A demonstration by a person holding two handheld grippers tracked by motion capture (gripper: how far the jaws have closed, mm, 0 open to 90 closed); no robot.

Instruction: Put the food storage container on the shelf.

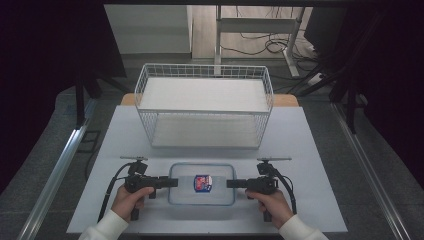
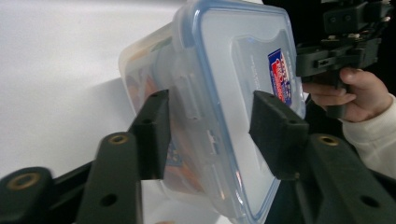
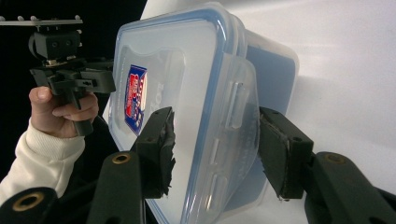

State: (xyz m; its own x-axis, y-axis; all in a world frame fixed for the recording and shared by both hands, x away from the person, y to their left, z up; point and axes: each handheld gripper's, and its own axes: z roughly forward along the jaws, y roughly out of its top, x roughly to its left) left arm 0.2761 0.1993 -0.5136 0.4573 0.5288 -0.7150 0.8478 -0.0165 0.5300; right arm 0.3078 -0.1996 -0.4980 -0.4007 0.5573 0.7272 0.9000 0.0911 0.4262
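The lidded plastic container [image 1: 202, 184] lies flat on the white tabletop [image 1: 310, 150], low in the centre of the high view, its long axis running left to right across the frame. The left claw [image 1: 172, 182] bears on its left short end and the right claw [image 1: 231, 183] on its right short end, both pointing inward along that axis, so neither hand is the nearer.

In the left gripper view the jaws sit about half closed astride the end, one by the lid and one by the base, apparently touching. The right gripper view shows the same at the opposite end.

The wire basket [image 1: 204, 104] stands beyond the container, toward the top of the frame, empty and apart from it. Judgement: only the basket's near wall [image 1: 205, 129] stands in the way of a lift toward it.
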